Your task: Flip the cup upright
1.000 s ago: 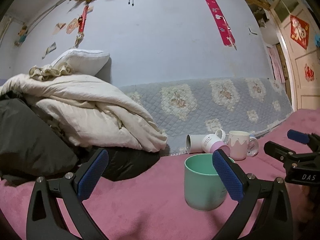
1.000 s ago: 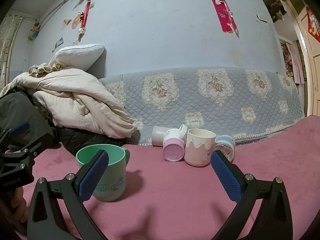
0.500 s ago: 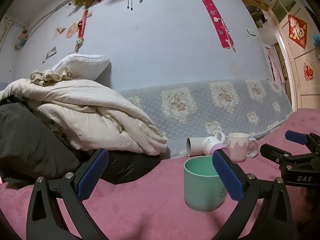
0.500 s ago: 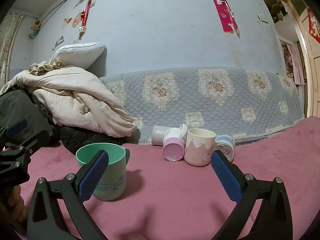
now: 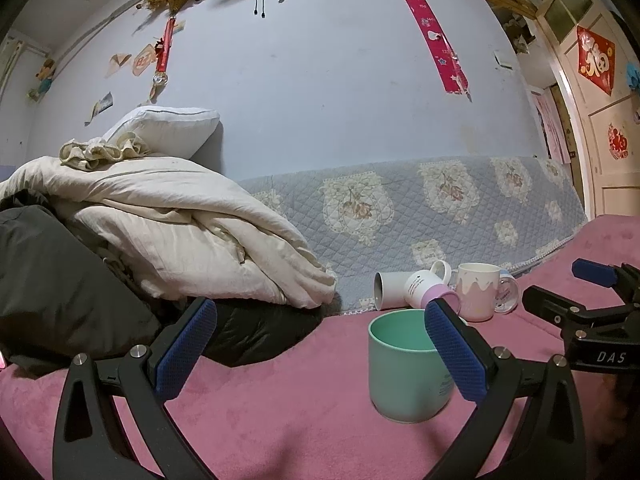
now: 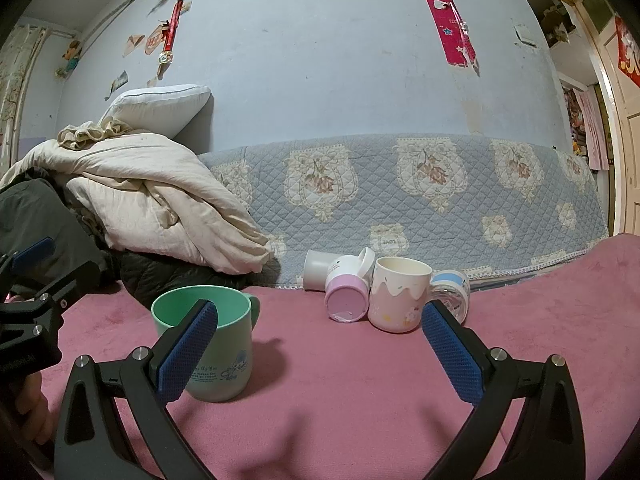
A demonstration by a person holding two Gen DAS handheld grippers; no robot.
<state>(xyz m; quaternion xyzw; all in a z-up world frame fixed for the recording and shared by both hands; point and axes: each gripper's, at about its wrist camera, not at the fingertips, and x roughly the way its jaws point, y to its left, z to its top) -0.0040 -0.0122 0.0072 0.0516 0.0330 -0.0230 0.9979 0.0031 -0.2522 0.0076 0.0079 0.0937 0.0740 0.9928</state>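
Note:
A mint green cup (image 5: pixel 408 364) stands upright on the pink bed cover, mouth up; it also shows in the right wrist view (image 6: pixel 208 340). My left gripper (image 5: pixel 320 352) is open and empty, with the cup just behind its right finger. My right gripper (image 6: pixel 316 348) is open and empty, with the cup behind its left finger. Further back, a white and pink cup (image 6: pixel 346 292) lies on its side, base toward me. A white cup (image 6: pixel 316 270) lies on its side behind it. A cream cup (image 6: pixel 398 296) stands upright beside them.
A small clear cup with a blue band (image 6: pixel 452 290) sits behind the cream cup. A pile of beige bedding (image 5: pixel 172 232) and a dark jacket (image 5: pixel 60 292) fill the left. A quilted grey cover (image 6: pixel 420 200) lines the wall behind.
Both grippers have drawn back slightly and tilted up. The green cup has stayed upright in place.

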